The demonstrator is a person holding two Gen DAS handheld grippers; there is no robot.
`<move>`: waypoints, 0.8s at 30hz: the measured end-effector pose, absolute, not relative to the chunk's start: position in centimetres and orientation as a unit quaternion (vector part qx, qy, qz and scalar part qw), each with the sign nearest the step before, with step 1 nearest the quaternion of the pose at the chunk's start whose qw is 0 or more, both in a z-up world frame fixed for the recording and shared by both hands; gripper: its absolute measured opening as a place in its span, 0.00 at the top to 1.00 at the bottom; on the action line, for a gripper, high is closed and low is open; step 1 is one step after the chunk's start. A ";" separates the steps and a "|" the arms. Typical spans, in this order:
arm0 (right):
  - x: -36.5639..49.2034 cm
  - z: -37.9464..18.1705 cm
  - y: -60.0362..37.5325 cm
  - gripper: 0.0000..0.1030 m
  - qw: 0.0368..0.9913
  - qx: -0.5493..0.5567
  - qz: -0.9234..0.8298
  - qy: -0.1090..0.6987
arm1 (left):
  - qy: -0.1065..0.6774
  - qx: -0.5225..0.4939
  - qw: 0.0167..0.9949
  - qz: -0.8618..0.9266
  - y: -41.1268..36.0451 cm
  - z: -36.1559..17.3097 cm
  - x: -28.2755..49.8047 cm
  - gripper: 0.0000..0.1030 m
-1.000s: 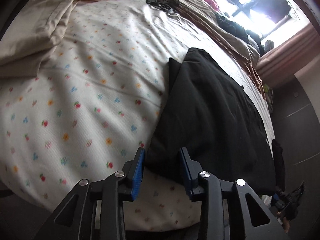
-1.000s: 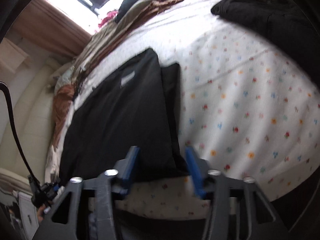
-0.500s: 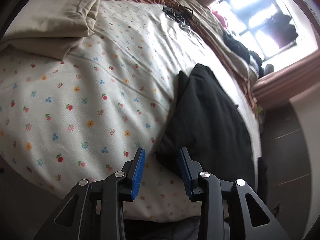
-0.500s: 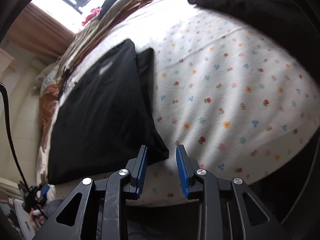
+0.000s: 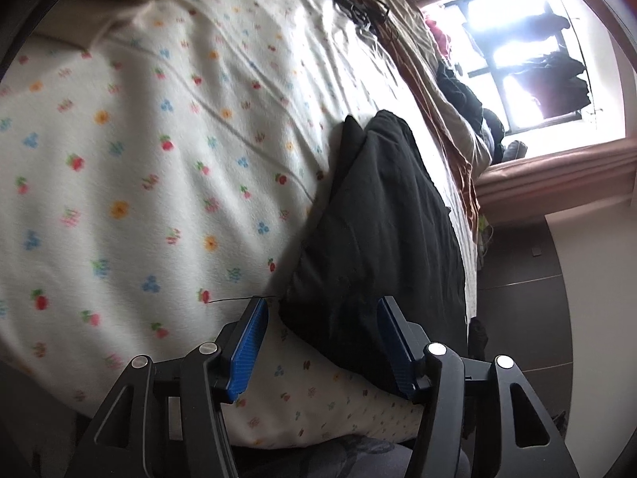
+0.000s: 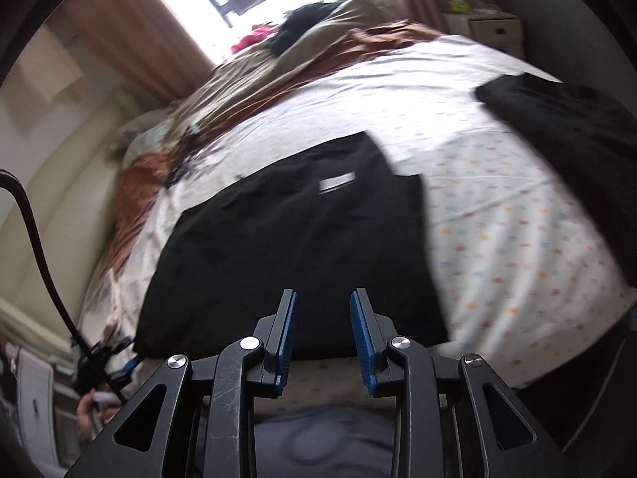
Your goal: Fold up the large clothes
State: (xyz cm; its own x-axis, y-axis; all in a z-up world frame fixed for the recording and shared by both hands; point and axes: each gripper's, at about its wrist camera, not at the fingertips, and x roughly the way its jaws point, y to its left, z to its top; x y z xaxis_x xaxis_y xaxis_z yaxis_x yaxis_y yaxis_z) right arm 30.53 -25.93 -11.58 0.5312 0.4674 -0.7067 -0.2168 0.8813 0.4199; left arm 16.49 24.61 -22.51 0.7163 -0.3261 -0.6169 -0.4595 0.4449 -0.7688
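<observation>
A black garment [image 5: 382, 231] lies folded flat on a white flower-print bed sheet [image 5: 139, 183]. My left gripper [image 5: 322, 318] is open, its blue pads either side of the garment's near corner, just above it. In the right wrist view the same garment [image 6: 286, 247] shows as a wide black rectangle with a small white label [image 6: 337, 181]. My right gripper [image 6: 323, 310] is open and empty over the garment's near edge, close to the bed's front edge.
A beige folded cloth [image 5: 95, 4] lies at the far left of the bed. Another black garment [image 6: 573, 151] lies at the right. Brown and tan bedding [image 6: 286, 67] is heaped by the window. A black cable [image 6: 36, 235] hangs at the left.
My left gripper has opened wider and moved in to straddle the garment's corner. My right gripper has swung left from the garment's corner to the middle of its near edge.
</observation>
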 end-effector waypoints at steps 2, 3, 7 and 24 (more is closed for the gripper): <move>30.6 -11.7 -23.6 0.71 0.857 0.129 0.217 0.450 | 0.376 -0.527 0.761 0.036 24.4 -22.8 17.0 0.43; 30.6 -11.9 -22.6 0.71 0.852 0.127 0.224 0.456 | 0.378 -0.527 0.760 0.032 24.3 -23.0 17.3 0.43; 30.6 -13.1 -18.7 0.71 0.836 0.107 0.243 0.479 | 0.381 -0.523 0.762 0.021 24.2 -23.5 18.7 0.43; 32.3 -19.4 -8.3 0.71 0.777 0.019 0.270 0.568 | 0.358 -0.526 0.771 0.009 24.7 -23.6 18.8 0.72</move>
